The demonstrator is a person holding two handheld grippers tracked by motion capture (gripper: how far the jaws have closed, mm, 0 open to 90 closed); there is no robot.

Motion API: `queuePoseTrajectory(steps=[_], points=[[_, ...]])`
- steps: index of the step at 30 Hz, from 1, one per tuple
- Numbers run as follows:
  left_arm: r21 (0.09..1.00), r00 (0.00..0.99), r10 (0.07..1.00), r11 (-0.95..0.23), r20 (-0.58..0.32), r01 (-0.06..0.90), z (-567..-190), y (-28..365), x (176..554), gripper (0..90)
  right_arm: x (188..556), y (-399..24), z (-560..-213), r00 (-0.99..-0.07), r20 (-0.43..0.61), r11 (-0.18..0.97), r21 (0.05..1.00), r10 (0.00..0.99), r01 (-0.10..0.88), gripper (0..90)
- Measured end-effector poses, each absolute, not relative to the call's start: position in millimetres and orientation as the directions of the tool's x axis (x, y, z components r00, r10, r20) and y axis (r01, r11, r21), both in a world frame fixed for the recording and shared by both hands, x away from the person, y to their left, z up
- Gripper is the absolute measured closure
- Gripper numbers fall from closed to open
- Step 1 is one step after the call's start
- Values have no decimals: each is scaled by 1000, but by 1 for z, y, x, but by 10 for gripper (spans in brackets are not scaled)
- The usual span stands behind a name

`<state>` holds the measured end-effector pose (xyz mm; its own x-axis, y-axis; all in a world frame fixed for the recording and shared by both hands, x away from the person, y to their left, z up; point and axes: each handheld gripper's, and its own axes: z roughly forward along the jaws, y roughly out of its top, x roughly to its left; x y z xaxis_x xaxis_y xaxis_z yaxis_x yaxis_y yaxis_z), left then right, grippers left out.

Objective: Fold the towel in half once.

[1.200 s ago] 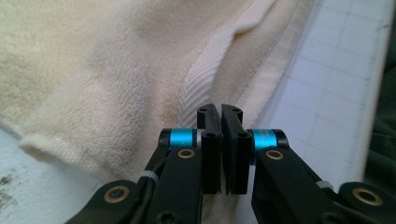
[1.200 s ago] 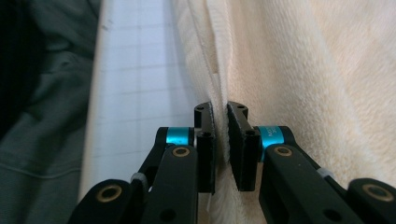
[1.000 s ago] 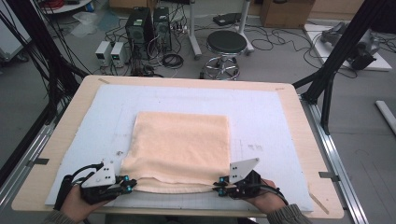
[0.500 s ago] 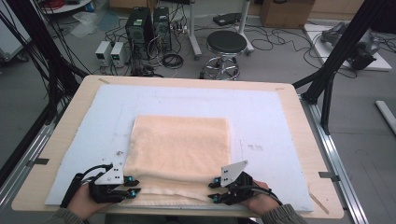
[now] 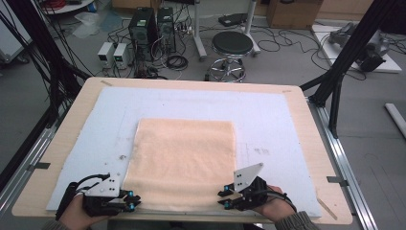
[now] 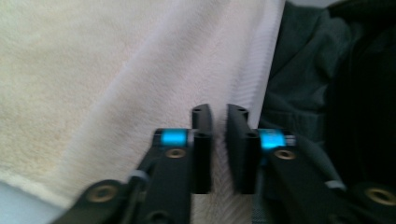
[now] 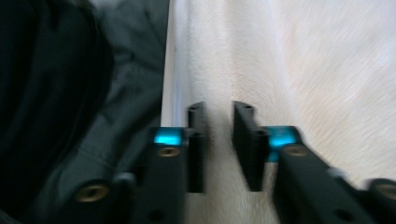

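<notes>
Towel [image 5: 184, 160], peach and folded into a rough square, lies flat on the pale mat [image 5: 268, 124] of the tabletop [image 5: 57, 158], stretching away from both tongs with its near hem between them. The left tongs [image 5: 133, 201] sit at the near left corner of the cloth, the right tongs [image 5: 222, 199] at the near right corner. In each gripper view the jaws stand a narrow slot apart with nothing pinched; terry pile lies beneath and beyond them. Both pairs have just been opening, and no cloth is left between them.

The risk, as I judge it, lies in the next pinch: jaws this close together could catch only the top layer of the fold, or miss the hem entirely, so a lift would drag the layers apart or skew one corner. The hem also lies very near the tabletop's edge, where a careless pull could slide it off.

Compared with a second ago, the tongs have let go of the corners and backed off slightly toward the person; the towel's near edge now lies flatter.
</notes>
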<state>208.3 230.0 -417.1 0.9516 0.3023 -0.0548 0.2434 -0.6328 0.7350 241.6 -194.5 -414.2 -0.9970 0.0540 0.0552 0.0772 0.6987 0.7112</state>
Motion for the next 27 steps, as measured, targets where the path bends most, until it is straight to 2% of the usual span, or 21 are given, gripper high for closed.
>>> queuePoseTrajectory(steps=[1,3,6,8,12,16,19,23,27], points=[[744,950,306,-620,-66,251,-417,231,209,682,242,-195,-416,-996,62,693,716,57,84,667],[770,942,324,-578,-87,269,-412,235,212,648,245,-199,-412,-995,65,652,752,75,98,628],[801,931,360,-542,-52,255,-401,241,221,597,256,-208,-397,-989,43,602,790,139,119,576],[813,907,421,-524,-13,254,-394,244,232,549,270,-212,-387,-979,14,583,802,205,133,544],[851,829,559,-437,3,292,-388,248,270,523,306,-214,-378,-943,-28,561,810,331,173,504],[850,730,681,-415,53,325,-393,246,317,521,351,-213,-382,-906,-63,560,803,418,203,503],[861,660,750,-352,24,368,-401,244,350,551,386,-215,-393,-877,-43,549,794,479,261,505],[839,608,793,-348,26,418,-413,239,388,564,422,-216,-410,-837,-43,535,786,546,309,502],[790,604,796,-389,30,474,-428,232,412,483,442,-212,-426,-815,-60,566,749,576,344,473]])
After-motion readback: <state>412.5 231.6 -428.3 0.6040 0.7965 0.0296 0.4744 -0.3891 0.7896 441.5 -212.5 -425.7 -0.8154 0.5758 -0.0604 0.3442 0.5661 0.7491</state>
